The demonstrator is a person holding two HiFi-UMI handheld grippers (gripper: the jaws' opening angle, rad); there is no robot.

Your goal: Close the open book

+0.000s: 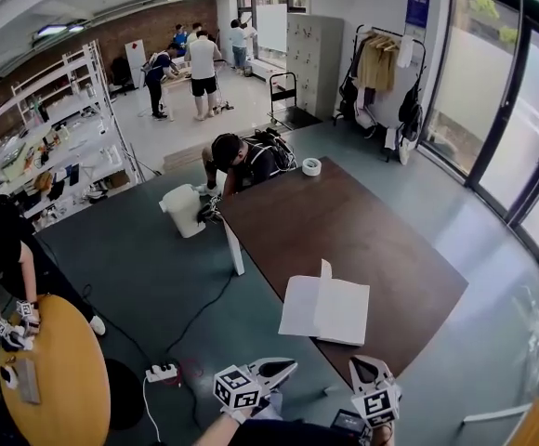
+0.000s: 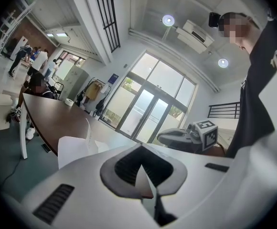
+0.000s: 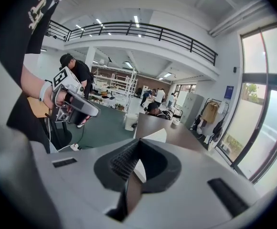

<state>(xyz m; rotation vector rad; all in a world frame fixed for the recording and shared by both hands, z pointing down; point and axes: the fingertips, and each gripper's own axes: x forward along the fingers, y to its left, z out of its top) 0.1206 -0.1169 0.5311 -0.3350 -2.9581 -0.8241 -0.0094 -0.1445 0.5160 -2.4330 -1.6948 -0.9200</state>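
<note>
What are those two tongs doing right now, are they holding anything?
Left tongs: closed, holding nothing.
Right tongs: closed, holding nothing.

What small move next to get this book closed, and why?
Probably bring the right gripper forward to the open white book on the dark brown table: it and the left gripper hang short of the book, touching nothing, jaws together.

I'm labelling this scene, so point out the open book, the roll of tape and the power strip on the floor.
open book (image 1: 344, 312), head view, right-hand page.
roll of tape (image 1: 312, 173), head view, near rim.
power strip (image 1: 163, 373), head view, white body.
</note>
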